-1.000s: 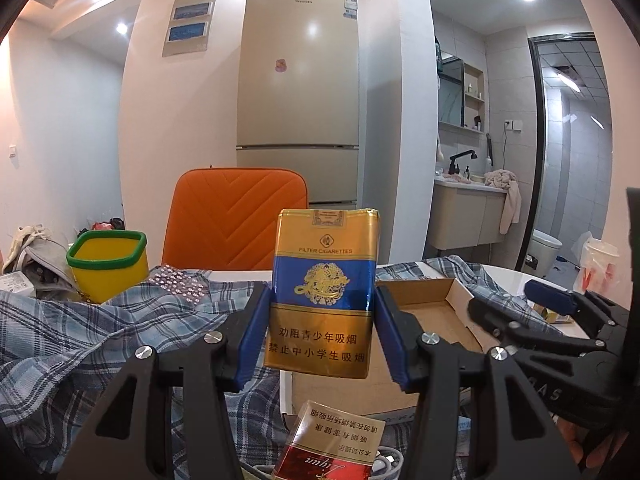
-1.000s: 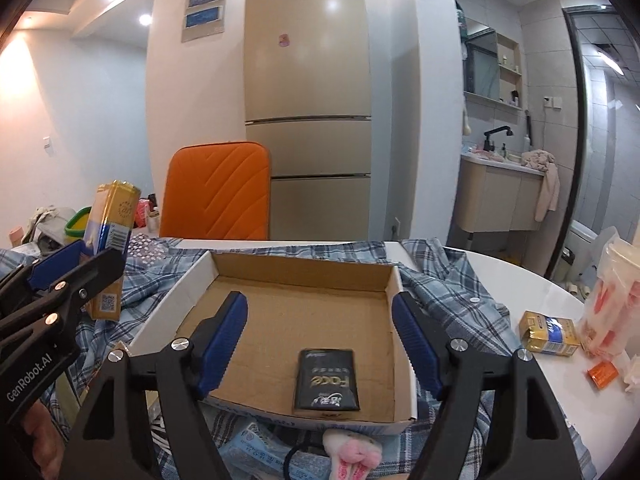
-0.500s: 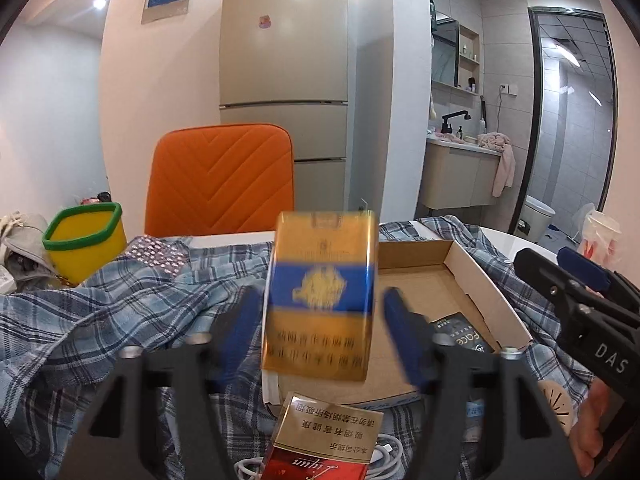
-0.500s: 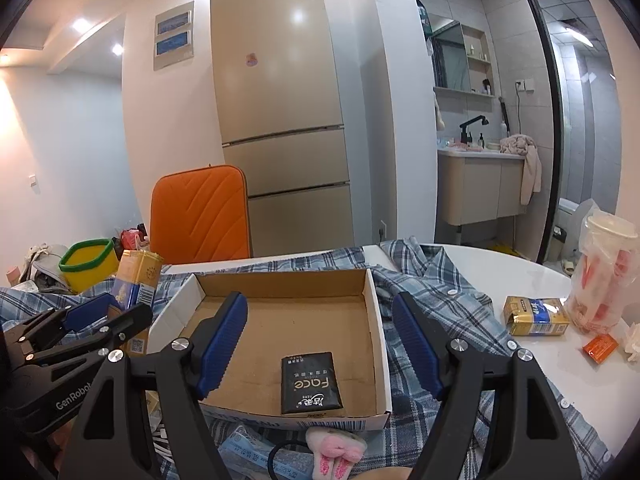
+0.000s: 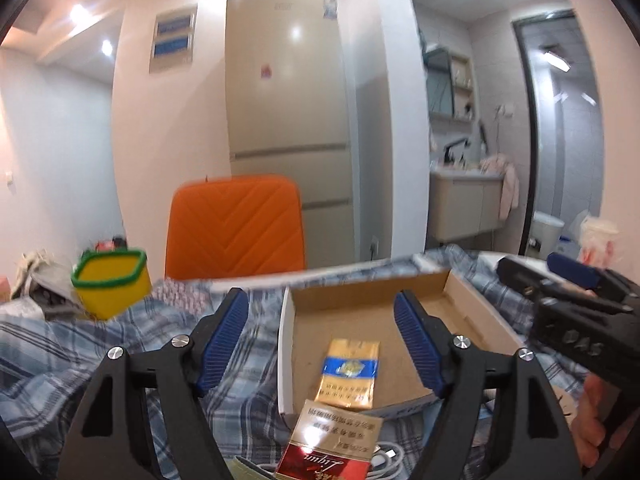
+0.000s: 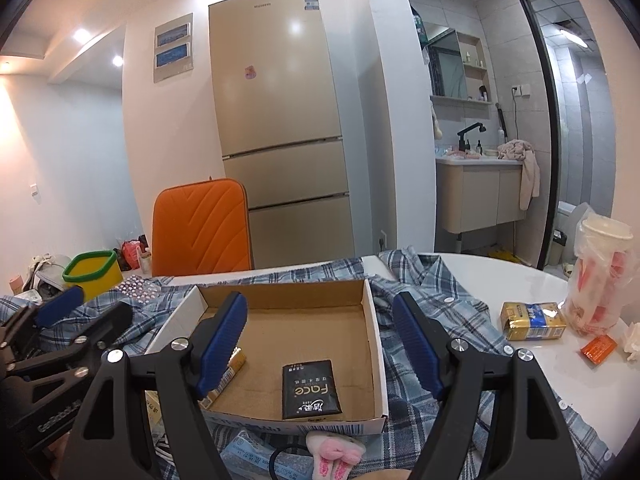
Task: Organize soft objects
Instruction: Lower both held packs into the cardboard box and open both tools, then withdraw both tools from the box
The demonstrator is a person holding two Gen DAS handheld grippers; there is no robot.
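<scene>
The left tongs [image 5: 322, 342] stand with the jaws spread wide and nothing between them, above the near left part of the cardboard box [image 5: 468, 308]. The gold-and-blue cigarette pack [image 5: 350, 374] lies flat on the box floor, near the left wall and front edge, apart from both blue pads [image 5: 224, 336]. A red-and-gold cigarette pack [image 5: 330, 444] lies outside the box, just before its front wall.

The right tongs [image 6: 320, 342] are likewise spread apart and empty, held over the same cardboard box [image 6: 372, 320]. Inside it, a black Face tissue pack [image 6: 310, 388] lies flat near the front wall, well apart from the gold-and-blue pack [image 6: 230, 364], which the left finger partly hides.

The box rests on a blue plaid shirt [image 6: 436, 292] spread over the white counter [image 6: 512, 280]. A second gold-and-blue pack [image 6: 532, 320] lies on the bare counter to the right, near a bagged cup [image 6: 600, 276]. A pink-and-white plush item [image 6: 334, 450] lies before the box. A yellow bin with green rim [image 5: 110, 284] stands at the left, beside an orange chair [image 5: 236, 228].
</scene>
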